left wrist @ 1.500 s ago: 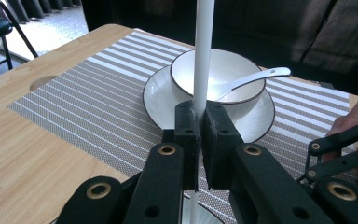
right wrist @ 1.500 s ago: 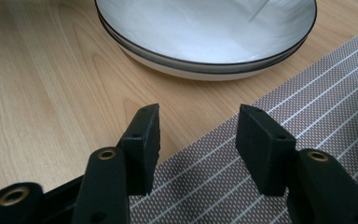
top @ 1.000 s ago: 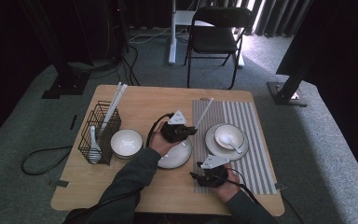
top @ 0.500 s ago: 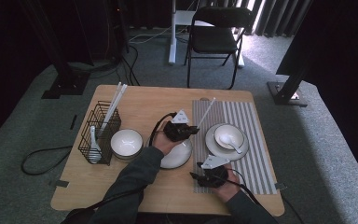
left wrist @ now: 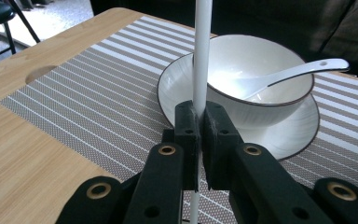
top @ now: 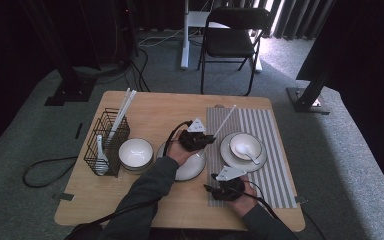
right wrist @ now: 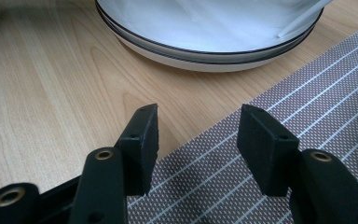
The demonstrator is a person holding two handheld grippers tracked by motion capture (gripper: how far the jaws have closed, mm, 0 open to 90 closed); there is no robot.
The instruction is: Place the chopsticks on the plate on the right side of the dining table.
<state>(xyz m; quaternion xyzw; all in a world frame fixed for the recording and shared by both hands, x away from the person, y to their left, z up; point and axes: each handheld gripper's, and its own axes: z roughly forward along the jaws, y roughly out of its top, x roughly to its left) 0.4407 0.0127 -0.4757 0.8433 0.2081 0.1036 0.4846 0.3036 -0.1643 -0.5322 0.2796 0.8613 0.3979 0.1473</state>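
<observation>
My left gripper (left wrist: 199,116) is shut on a long white chopstick (left wrist: 201,46) that stands up between its pads. In the high view the left gripper (top: 206,139) hovers at the left edge of the striped placemat (top: 270,125), and the chopstick (top: 225,120) slants up to the right. Just beyond it a white bowl (left wrist: 261,84) with a white spoon (left wrist: 284,77) sits on a plate (left wrist: 289,135). My right gripper (right wrist: 198,135) stands open and empty, low over the placemat's near left corner (right wrist: 261,116). It faces a stack of white plates (right wrist: 205,42).
A black wire basket (top: 105,142) with white chopsticks and a spoon stands at the table's left, with a white bowl (top: 135,152) beside it. The plate stack (top: 190,167) lies under the left forearm. A folding chair (top: 230,35) stands beyond the table.
My left gripper has edged slightly to the right with the chopstick. The right gripper has stayed where it was.
</observation>
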